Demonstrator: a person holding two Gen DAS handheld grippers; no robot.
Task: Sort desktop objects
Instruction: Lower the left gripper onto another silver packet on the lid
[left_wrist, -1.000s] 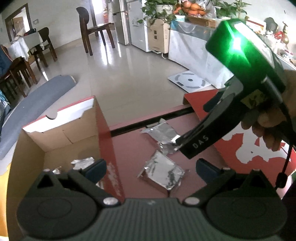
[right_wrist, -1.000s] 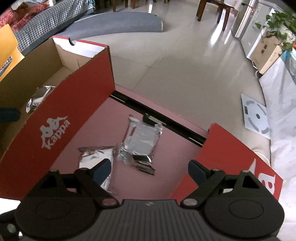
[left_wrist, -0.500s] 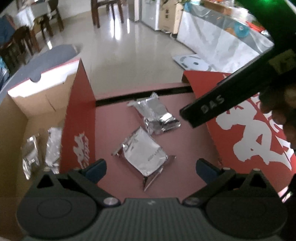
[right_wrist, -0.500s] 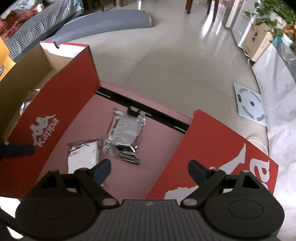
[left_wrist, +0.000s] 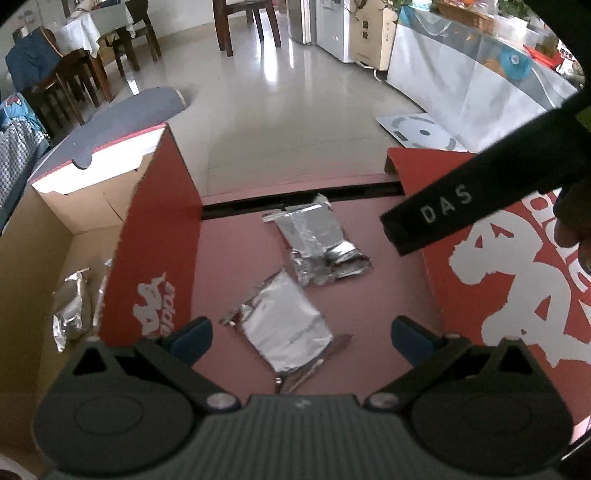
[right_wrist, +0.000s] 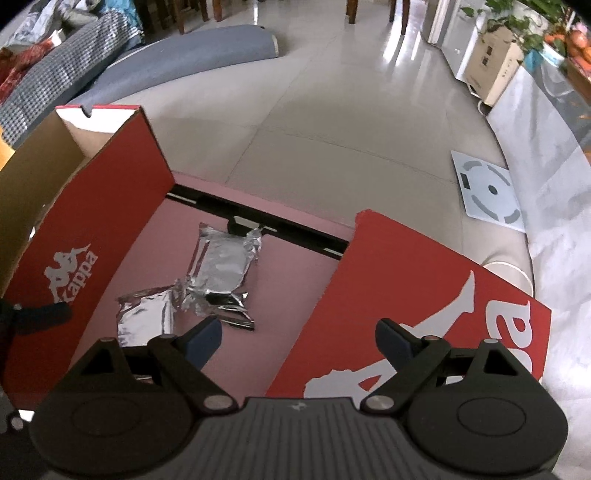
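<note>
Left gripper (left_wrist: 301, 334): jaws wide, nothing between the pads. It hangs tilted down over the near pouch (left_wrist: 284, 328), which lies flat on the table (left_wrist: 236, 251) between the fingertips. Judged step: lining up to pick this pouch. The pose suits a top grasp across the pouch's short width.

Right gripper (right_wrist: 297, 339): jaws wide, empty. It hangs above the edge of the lid (right_wrist: 406, 295), with the pouches at its 10 o'clock. In the left view its body crosses in at 2 o'clock, above the lid, apart from both pouches.

Far pouch (left_wrist: 317, 240): at 12 o'clock from the near one, crumpled at its lower end. The two lie corner to corner; whether they overlap cannot be told. Risk: lifting one may drag the other.

Box (left_wrist: 55, 229): open cardboard, at 9 o'clock of the left gripper. At least one foil pouch already lies inside, so it is judged the sorting destination. Two pouches remain outside, so the task is part done.

Obstructions: the box's red wall (left_wrist: 159, 240) stands upright between the pouches and the box interior; a carried pouch must clear its top edge. The lid flanks the working area at 3 o'clock, which leaves a narrow lane. A dark slot (left_wrist: 295, 199) runs along the table's far edge at 12 o'clock.
</note>
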